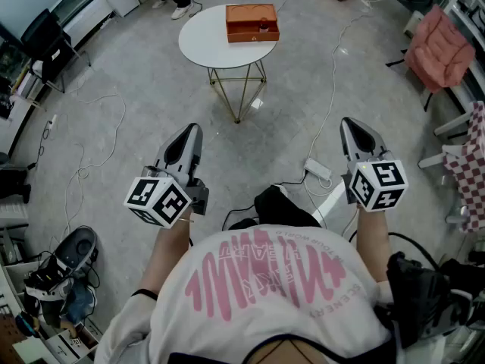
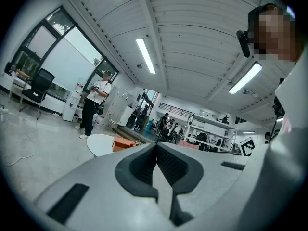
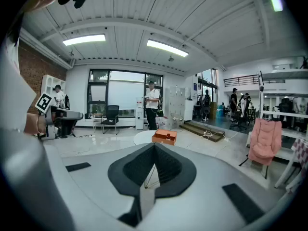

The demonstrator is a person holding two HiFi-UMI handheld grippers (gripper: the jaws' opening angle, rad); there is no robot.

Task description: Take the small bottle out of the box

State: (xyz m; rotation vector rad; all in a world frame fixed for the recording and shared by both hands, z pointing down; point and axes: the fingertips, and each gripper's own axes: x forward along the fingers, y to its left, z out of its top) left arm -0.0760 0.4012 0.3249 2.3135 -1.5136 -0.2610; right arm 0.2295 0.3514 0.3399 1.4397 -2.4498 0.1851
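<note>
Head view: left gripper (image 1: 188, 133), right gripper (image 1: 353, 127) at mid-frame — jaws closed, empty; orange box (image 1: 250, 17) on bench (image 1: 203, 38), top centre, perhaps holds small bottle (image 1: 263, 27).

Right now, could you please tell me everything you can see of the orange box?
The box is orange, rectangular and shallow, with a raised rim, and it looks open on top. I cannot tell its material. It lies flat on the far right part of the round white table, with its right end reaching the table's edge. A small dark thing, probably the bottle, stands inside it near the front right. Nothing else touches the box.
</note>
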